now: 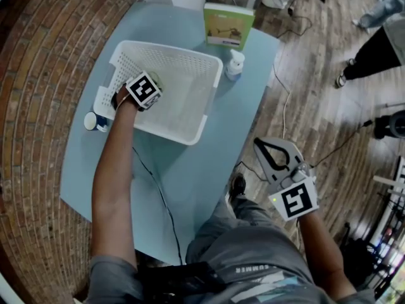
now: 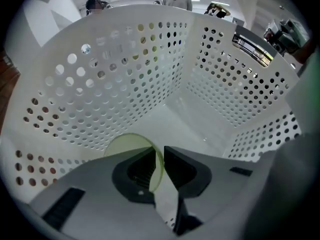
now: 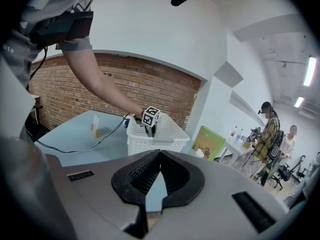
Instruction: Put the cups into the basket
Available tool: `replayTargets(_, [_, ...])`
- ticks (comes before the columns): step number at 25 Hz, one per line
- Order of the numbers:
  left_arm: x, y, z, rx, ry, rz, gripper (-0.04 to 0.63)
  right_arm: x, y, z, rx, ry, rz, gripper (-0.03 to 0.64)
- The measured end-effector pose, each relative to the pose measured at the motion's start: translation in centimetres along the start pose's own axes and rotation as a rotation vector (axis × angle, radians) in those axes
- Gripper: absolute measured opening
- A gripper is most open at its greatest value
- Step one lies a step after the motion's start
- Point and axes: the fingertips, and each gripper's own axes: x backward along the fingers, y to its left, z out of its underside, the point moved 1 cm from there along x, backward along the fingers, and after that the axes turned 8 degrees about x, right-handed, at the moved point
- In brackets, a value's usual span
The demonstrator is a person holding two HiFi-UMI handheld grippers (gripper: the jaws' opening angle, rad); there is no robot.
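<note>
My left gripper (image 2: 159, 165) reaches down inside the white perforated basket (image 2: 125, 84), near its left wall. It is shut on the thin wall of a pale green translucent cup (image 2: 131, 146), whose round rim shows just beyond the jaws. From the head view only its marker cube (image 1: 144, 90) shows over the basket (image 1: 168, 49). A second cup (image 1: 95, 121), white with blue, stands on the table to the left of the basket. My right gripper (image 3: 160, 155) is shut with nothing in it, held off the table's near right corner (image 1: 258, 142).
On the blue table (image 1: 190, 170), a green box (image 1: 228, 24) stands at the far edge with a small white bottle (image 1: 235, 64) beside the basket's right corner. A black cable (image 1: 158, 189) runs across the table. People stand in the background at the right.
</note>
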Motion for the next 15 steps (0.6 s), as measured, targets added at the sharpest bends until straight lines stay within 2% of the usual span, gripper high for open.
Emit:
replayTargets(4, [0.9,-0.1,-1.1,-0.010,-0.047,0.002,0.056,0.1,-0.3,-0.3,0.002,-0.015,0.002,0.012])
replayTargets(6, [1.5,-0.3,-1.2,-0.022,-0.032,0.013,0.088,0.1,-0.4,-0.3,0.001,-0.017,0.000,0.012])
replayTargets(10, [2.2,-1.0,-1.2,-0.038,0.012,0.042,0.107,0.3,-0.5,-0.3,-0.001,-0.024,-0.004,0.012])
replayTargets(15, [3.6,-1.2,-1.3,-0.027,-0.003,0.015,0.107,0.9,-0.8,-0.8,0.008,-0.046,-0.006,0.012])
